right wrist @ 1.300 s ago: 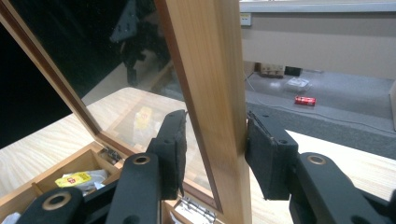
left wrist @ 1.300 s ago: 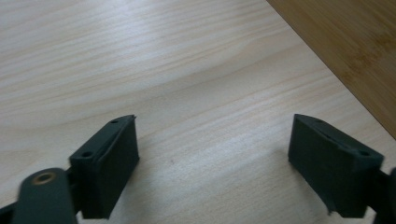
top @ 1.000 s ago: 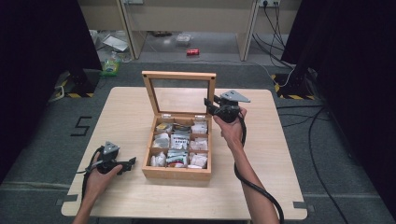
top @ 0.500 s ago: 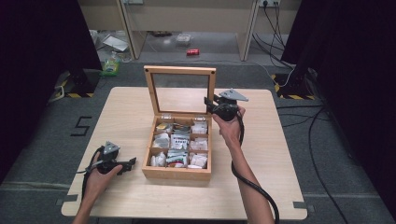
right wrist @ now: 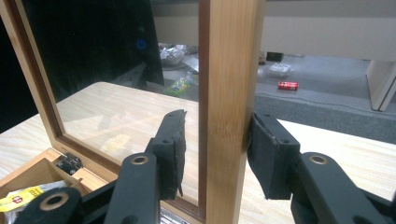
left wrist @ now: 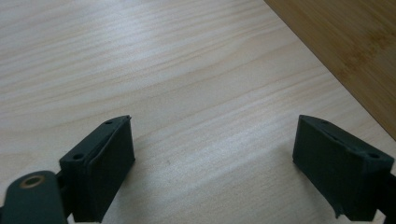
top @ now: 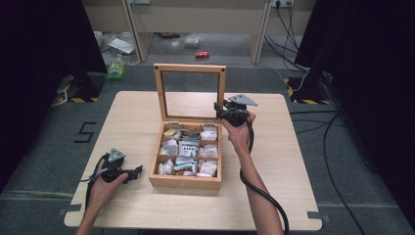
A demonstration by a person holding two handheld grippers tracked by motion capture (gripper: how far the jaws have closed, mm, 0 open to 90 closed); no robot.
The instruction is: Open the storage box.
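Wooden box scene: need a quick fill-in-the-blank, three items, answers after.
1. The lid of the wooden box stands ____.
2. The right gripper has its jaws on either side of the lid's ____ frame.
3. The left gripper rests over the bare ____ with nothing between its jaws.
Answers: open; wooden; table

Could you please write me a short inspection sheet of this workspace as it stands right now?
Surface: light wooden table, bare around the box.
Job's things: wooden box with packets in compartments; its glass lid stands upright.
Clutter: nothing seen on the table.
Grippers: right gripper straddles the lid's side frame, one pad touching it, the other with a gap; left gripper open, low over bare table.
Cables: black cable along the right forearm.
Surroundings: red can and litter on the floor behind.
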